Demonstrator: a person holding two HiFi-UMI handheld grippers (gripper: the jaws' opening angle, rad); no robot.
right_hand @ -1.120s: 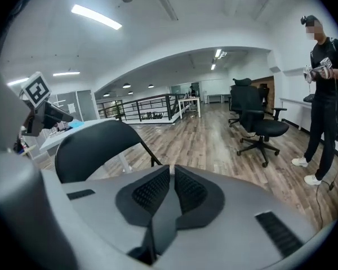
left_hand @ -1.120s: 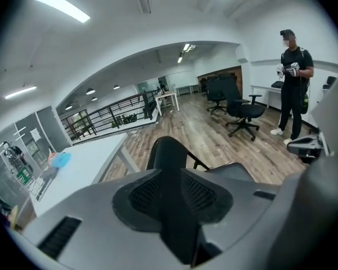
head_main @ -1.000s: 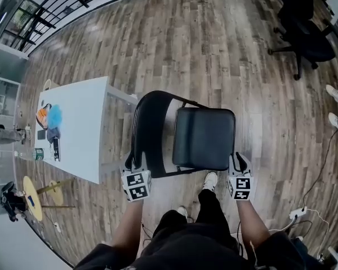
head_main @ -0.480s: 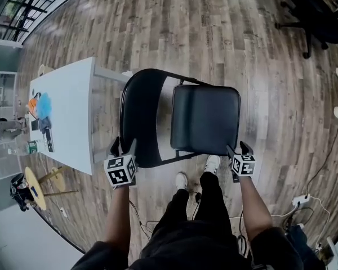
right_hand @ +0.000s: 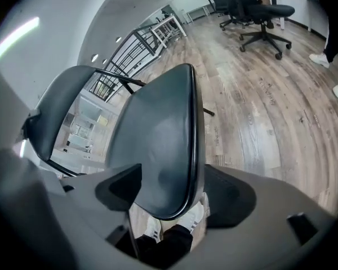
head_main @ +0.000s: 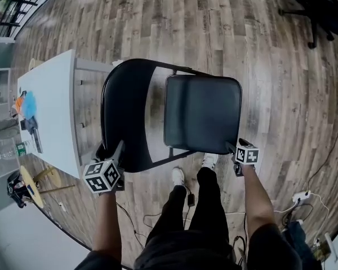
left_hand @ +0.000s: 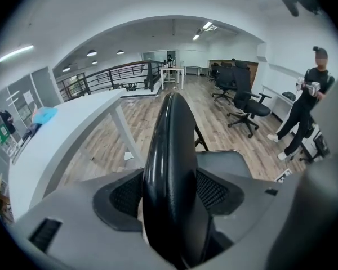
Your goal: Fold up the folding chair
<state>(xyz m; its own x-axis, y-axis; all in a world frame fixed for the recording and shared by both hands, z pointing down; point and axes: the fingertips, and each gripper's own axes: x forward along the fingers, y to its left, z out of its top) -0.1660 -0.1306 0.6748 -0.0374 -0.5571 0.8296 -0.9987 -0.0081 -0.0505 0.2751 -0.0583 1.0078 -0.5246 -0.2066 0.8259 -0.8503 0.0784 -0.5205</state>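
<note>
Lining up for the fold, I'd say, nothing's actually folded yet. The folding chair (head_main: 191,94) stands on the wood floor (head_main: 225,27) just right of the white table (head_main: 48,111), seat (head_main: 205,122) lying flat and backrest (head_main: 124,106) on the left. The left gripper (head_main: 111,151) has the backrest's near rim between its jaws. The right gripper (head_main: 236,146) has the seat's near right corner. Both pairs have just been opening and stand wide, not pinching. Swinging the seat up against the backrest is all left to do.
</note>
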